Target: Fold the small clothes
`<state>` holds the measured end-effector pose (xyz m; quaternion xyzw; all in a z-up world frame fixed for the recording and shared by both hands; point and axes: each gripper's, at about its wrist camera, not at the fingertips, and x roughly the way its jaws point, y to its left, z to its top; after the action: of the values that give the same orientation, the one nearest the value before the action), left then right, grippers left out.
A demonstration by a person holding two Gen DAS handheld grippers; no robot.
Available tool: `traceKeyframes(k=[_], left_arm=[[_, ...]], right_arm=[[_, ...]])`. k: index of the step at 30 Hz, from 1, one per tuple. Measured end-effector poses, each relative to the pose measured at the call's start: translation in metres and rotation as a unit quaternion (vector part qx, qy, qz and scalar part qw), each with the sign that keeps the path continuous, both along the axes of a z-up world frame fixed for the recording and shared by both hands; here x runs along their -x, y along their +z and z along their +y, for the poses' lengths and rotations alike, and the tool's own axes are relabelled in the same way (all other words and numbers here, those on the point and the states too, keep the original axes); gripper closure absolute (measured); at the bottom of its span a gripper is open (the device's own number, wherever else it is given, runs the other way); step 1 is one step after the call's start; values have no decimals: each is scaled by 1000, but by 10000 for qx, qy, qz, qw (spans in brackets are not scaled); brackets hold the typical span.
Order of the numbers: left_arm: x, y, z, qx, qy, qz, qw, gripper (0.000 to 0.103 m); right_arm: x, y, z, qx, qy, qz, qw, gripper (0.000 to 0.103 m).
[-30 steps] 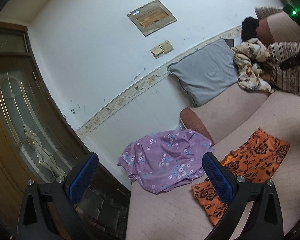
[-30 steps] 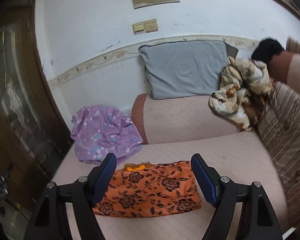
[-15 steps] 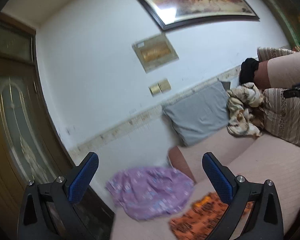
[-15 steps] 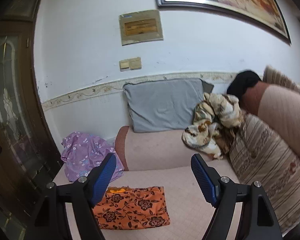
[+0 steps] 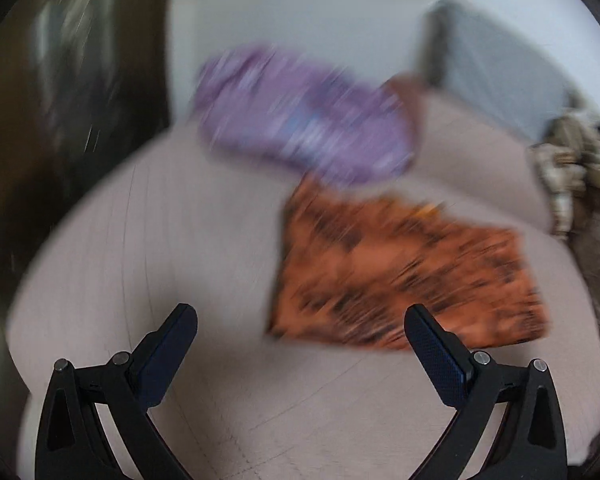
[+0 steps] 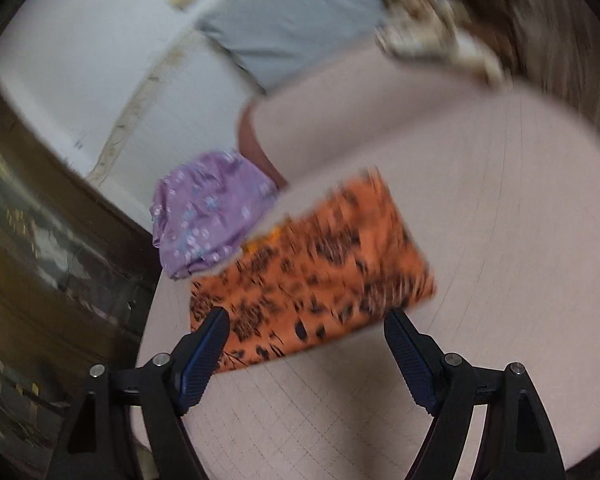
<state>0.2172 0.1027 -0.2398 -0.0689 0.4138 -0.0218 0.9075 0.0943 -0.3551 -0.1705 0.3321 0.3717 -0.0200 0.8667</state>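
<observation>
A folded orange garment with black flowers [image 5: 404,272] lies flat on the pink sofa seat [image 5: 160,248]; it also shows in the right wrist view [image 6: 312,272]. A crumpled purple flowered garment [image 5: 300,120] lies just beyond it by the sofa armrest, also in the right wrist view [image 6: 204,220]. My left gripper [image 5: 300,344] is open and empty, above the seat, near the orange garment's front edge. My right gripper [image 6: 306,342] is open and empty, just above that garment's near edge. Both views are motion-blurred.
A grey pillow [image 6: 292,16] leans on the white wall behind the armrest [image 6: 340,120]. A patterned beige cloth [image 6: 432,28] is heaped at the sofa's back right. A dark wooden door [image 6: 40,280] stands left of the sofa.
Both grippers have tipped down from facing the wall to facing the sofa seat and moved close to the orange garment. Both stay open.
</observation>
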Motion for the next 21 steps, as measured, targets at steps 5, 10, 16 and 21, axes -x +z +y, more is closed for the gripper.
traceKeyframes(k=[5,10,16,21], left_arm=[[-21,-69,12,530,369,490,9967,2],[-45,-83,11,1397,679,677,9855,1],[-58,-84,-7,2179,612,596,9722,1],[-73,-88,-9,2474,843,278,9648,3]], right_arm=[[-13,-102,-28,-1039,-612,238,9924,21],[-41,-135,-43,-1329,-820,424,9868,21],[-71,-164,-44,-1577,-844,555,9823,21],[-88,-167,-50,-1628,-999,227,9813,23]])
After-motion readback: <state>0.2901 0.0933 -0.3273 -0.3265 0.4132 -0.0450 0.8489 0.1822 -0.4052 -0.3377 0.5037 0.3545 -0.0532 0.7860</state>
